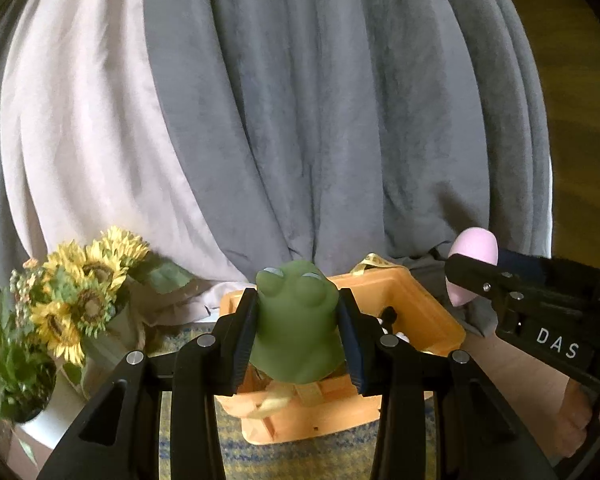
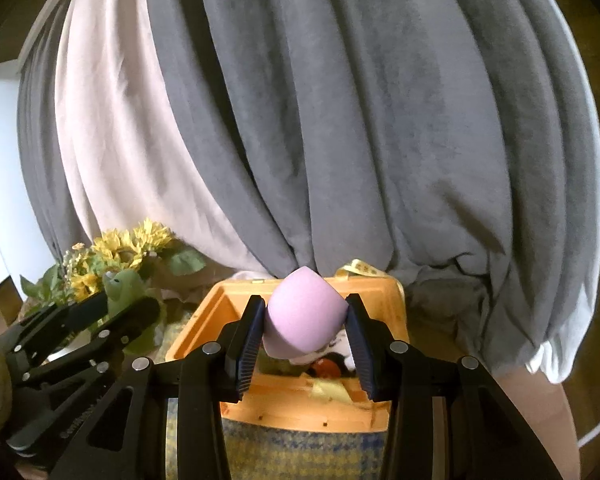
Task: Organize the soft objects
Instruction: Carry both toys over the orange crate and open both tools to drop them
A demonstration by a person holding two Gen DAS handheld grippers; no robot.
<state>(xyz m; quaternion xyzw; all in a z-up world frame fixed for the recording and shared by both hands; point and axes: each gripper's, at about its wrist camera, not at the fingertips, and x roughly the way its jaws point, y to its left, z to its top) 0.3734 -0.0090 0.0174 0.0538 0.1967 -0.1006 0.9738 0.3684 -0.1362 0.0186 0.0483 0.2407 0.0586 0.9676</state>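
My left gripper (image 1: 298,316) is shut on a soft green frog toy (image 1: 294,320) and holds it above the orange box (image 1: 432,316). My right gripper (image 2: 306,322) is shut on a pink egg-shaped sponge (image 2: 304,316) over the same orange box (image 2: 204,324). In the left wrist view the right gripper (image 1: 472,276) shows at the right with the pink sponge (image 1: 474,248). In the right wrist view the left gripper (image 2: 120,300) shows at the left with the frog (image 2: 120,282). Several small objects lie in the box, partly hidden.
Grey and pale pink curtains (image 1: 280,120) hang behind the box. A bunch of sunflowers (image 1: 80,300) and a potted plant (image 1: 8,368) stand to the left. The box sits on a blue and yellow woven cloth (image 2: 300,452). A yellow ribbon (image 2: 360,268) lies on the box's far rim.
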